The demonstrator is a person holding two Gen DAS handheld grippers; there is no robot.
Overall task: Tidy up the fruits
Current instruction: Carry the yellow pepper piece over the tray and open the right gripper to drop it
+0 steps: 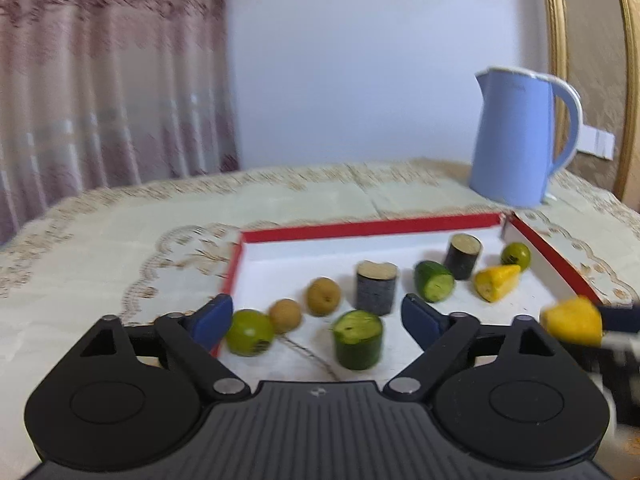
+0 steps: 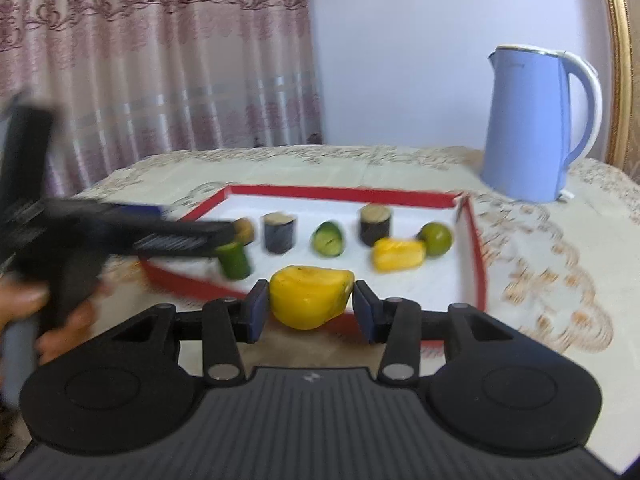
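A red-rimmed white tray (image 1: 372, 227) holds several pieces. My left gripper (image 1: 316, 320) is open over the tray's near edge. Between its wide jaws lie a green round fruit (image 1: 250, 332), a brown fruit (image 1: 285, 315) and an upright cucumber piece (image 1: 358, 345), none of them pressed. Farther in are another brown fruit (image 1: 323, 296), two dark cylinders (image 1: 376, 288), a lying cucumber piece (image 1: 434, 281), a yellow wedge (image 1: 497, 282) and a green fruit (image 1: 515, 255). My right gripper (image 2: 310, 306) is shut on a yellow chunk (image 2: 310, 300) just above the tray's near rim (image 2: 404, 334).
A blue kettle (image 1: 516, 140) stands on the tablecloth behind the tray's right corner. A pink curtain (image 2: 160, 60) hangs at the back left, a gold-framed chair back (image 1: 624, 80) at the right. A hand (image 2: 24, 308) holds the blurred left tool.
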